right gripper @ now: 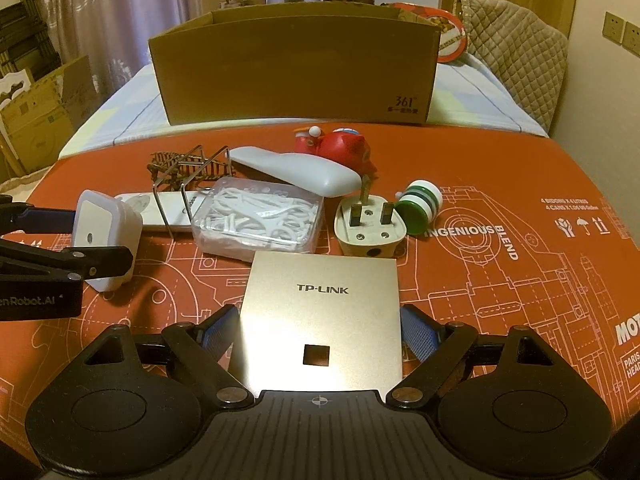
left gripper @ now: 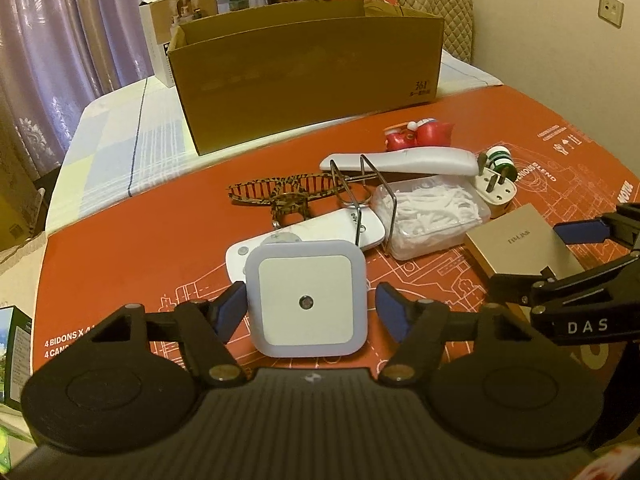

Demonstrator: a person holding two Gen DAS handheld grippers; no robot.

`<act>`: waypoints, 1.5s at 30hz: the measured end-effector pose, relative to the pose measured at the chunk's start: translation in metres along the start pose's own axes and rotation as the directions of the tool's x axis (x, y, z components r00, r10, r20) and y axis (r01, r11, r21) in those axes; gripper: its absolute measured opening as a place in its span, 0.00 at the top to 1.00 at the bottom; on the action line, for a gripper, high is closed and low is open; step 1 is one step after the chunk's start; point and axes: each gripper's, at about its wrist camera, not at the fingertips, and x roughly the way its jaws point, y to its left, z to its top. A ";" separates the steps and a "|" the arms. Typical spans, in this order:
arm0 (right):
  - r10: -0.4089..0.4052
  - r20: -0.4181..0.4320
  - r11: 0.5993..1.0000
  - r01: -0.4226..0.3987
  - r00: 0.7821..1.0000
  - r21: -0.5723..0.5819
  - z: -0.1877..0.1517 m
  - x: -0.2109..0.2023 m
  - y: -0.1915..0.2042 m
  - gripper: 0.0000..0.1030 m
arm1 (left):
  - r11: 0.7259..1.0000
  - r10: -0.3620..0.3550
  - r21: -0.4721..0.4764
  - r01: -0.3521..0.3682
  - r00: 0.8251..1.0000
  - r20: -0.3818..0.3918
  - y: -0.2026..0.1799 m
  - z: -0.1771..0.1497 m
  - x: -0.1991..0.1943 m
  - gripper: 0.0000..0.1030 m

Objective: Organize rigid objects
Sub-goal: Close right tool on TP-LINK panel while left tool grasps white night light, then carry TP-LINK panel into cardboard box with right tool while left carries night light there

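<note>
Night light (left gripper: 306, 300) first: where do you see it?

It lies on the orange table (right gripper: 500, 184), between the fingers of my left tongs (left gripper: 310, 294). From the left wrist I get only its square face. One pad is against its left edge and the other stands just off its right edge, so those tongs are released.

Does the right wrist add anything?

Yes. It shows the light from the side, tilted, with its lower corner down on the table. The left view hides that.

And your right tongs (right gripper: 318, 320)?

Clenched on the TP-LINK panel (right gripper: 320, 312). In the right view both blue pads sit flush on its side edges. The left view shows the same panel edge-on, with one finger on the far side and one on the near side.

What is around it?

The white plug (right gripper: 368, 228) and the clear floss box (right gripper: 260, 220) are just beyond the panel. The open cardboard box (left gripper: 308, 80) stands at the far end of the table. Neither view shows its inside.
</note>
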 end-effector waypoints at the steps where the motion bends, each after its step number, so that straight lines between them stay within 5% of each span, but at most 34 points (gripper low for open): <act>1: -0.001 -0.001 1.000 0.001 1.000 0.001 0.000 0.000 0.000 0.19 | 1.000 0.010 0.003 -0.010 1.000 -0.002 -0.001 0.000 0.001 0.40; 25: 0.036 0.060 0.999 -0.037 0.998 0.011 0.016 -0.035 -0.010 0.19 | 0.996 0.077 -0.056 -0.076 0.997 0.028 -0.006 0.025 -0.038 0.41; 37: 0.112 0.173 0.993 -0.105 0.979 -0.048 0.124 -0.066 -0.031 0.19 | 0.990 0.095 -0.117 -0.082 0.990 0.109 0.002 0.126 -0.053 0.41; 45: 0.125 0.212 0.991 -0.111 0.969 -0.077 0.211 -0.039 -0.058 0.19 | 0.982 0.138 -0.149 -0.118 0.981 0.135 0.012 0.209 -0.027 0.41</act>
